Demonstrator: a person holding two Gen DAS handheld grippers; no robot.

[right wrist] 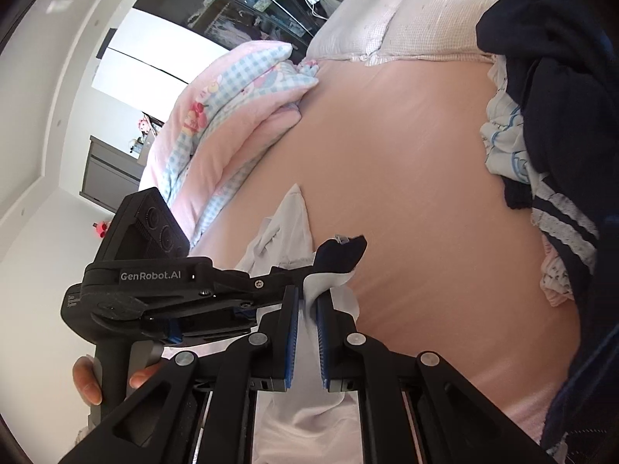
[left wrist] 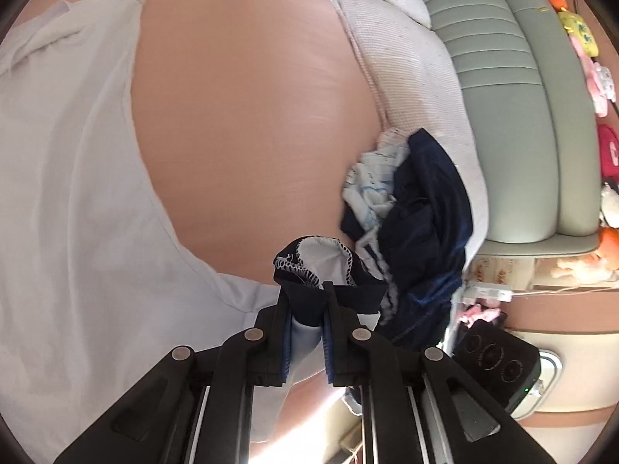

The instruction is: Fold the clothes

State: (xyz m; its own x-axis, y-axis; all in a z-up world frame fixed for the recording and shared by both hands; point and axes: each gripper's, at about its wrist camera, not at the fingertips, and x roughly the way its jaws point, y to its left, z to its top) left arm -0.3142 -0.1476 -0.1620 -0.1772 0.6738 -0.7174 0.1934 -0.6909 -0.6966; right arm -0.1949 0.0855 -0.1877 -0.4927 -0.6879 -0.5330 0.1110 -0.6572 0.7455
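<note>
A white garment with navy trim (left wrist: 77,193) hangs and spreads over the left of the left wrist view, above a pink bed sheet (left wrist: 240,116). My left gripper (left wrist: 305,297) is shut on its navy edge with white stitching. In the right wrist view my right gripper (right wrist: 307,303) is shut on the same garment's white cloth (right wrist: 286,228), with a navy corner (right wrist: 342,251) sticking out past the fingertips. The left gripper (right wrist: 300,272) comes in from the left and pinches the cloth right beside mine. The right gripper's black housing (left wrist: 495,359) shows low on the right.
A pile of navy and white clothes (left wrist: 418,224) lies on the sheet by a pale pillow (right wrist: 406,19). A folded pink and blue checked quilt (right wrist: 232,116) lies on the sheet's other side. A grey-green padded headboard (left wrist: 503,77) carries plush toys (left wrist: 595,77). A hand (right wrist: 89,382) holds the left gripper's handle.
</note>
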